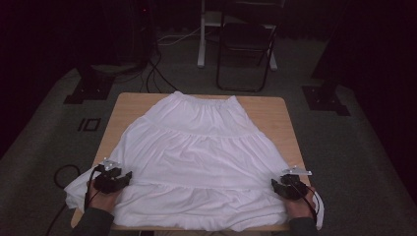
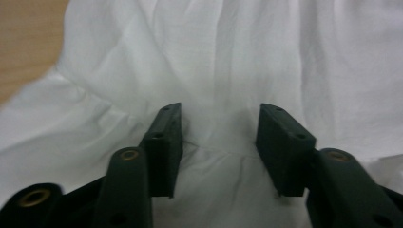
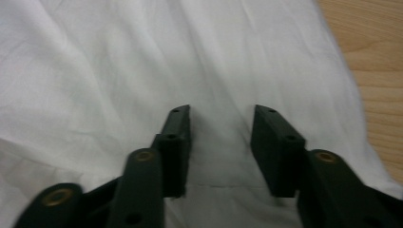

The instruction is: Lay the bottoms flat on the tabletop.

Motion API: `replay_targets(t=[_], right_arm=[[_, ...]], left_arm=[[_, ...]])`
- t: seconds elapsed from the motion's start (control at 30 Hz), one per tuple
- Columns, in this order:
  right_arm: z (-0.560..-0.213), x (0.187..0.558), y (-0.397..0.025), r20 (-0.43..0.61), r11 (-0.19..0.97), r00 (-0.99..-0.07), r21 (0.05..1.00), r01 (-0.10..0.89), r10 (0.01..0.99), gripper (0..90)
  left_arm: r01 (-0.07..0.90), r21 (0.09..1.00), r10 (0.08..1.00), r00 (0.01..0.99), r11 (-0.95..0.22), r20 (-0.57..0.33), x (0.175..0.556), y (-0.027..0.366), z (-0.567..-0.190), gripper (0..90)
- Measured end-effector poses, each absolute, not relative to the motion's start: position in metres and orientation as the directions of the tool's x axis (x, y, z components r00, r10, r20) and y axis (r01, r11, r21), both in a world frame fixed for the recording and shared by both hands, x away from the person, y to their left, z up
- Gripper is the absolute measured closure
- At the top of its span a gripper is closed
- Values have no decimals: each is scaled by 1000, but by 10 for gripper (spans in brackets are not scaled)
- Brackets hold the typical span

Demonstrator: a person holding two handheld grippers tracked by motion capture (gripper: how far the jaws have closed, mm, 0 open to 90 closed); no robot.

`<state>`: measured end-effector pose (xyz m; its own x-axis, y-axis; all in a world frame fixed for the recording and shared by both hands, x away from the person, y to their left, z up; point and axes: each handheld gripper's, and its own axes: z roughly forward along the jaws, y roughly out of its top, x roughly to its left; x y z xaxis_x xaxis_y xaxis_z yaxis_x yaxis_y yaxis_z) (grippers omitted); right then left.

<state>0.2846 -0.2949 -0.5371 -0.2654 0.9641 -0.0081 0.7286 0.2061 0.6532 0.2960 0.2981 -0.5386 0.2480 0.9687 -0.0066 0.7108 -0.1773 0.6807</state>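
White cotton, tiered and gathered: a skirt (image 1: 196,157) lies spread flat over the wooden table (image 1: 129,105), its elastic waistband toward the far edge and its wide hem running along the near edge, where it spills a little past both near corners. The left gripper (image 1: 127,176) sits over the hem tier near the table's near left corner, and the right gripper (image 1: 274,184) mirrors it near the near right corner, each held in a hand coming in from below.

In the left gripper view the left gripper (image 2: 219,142) has its jaws spread apart with a band of white cloth and a tier seam showing between them, nothing pinched. The right gripper view shows the same for the right gripper (image 3: 221,145): jaws parted, cloth lying flat in the gap, a strip of bare wood off to one side.

The step in hand looks like the approach before the first fold: both tools are lined up on the lower tier but have not yet taken hold. The next move calls for lowering each pair of jaws onto the fabric, pinching through both layers at matching points, then lifting evenly so the hem travels toward the waistband without bunching.

No brand, label or readable writing shows on the skirt or the table
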Motion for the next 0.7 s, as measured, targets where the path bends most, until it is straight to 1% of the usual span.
replay_targets(t=[0.03,0.07,0.1,0.17,0.2,0.23,0.33,0.47,0.7], right_arm=[[-537,284,-296,-6,203,-264,655,728,965,651],[-537,283,-297,-2,200,-263,655,728,965,705],[-537,283,-298,2,195,-260,654,731,966,760],[-537,279,-302,15,186,-258,653,734,966,831],[-537,277,-304,21,181,-257,652,736,966,856],[-537,275,-306,29,177,-258,652,737,966,871],[-537,270,-309,44,171,-261,648,742,964,885],[-537,260,-313,47,172,-263,644,745,964,887],[-536,233,-318,43,168,-249,629,759,967,887]], left_arm=[[711,680,968,251,-178,-9,295,298,-538,558],[712,678,967,255,-180,-11,294,298,-538,600],[713,678,966,258,-179,-17,292,298,-538,665],[709,683,963,268,-178,-27,289,295,-538,782],[708,681,962,274,-186,-21,287,294,-538,827],[710,677,961,276,-194,-13,286,293,-538,846],[713,672,959,282,-200,-14,281,293,-537,857],[718,670,957,288,-187,-42,268,296,-537,859],[740,640,951,305,-208,-44,236,292,-534,858]])
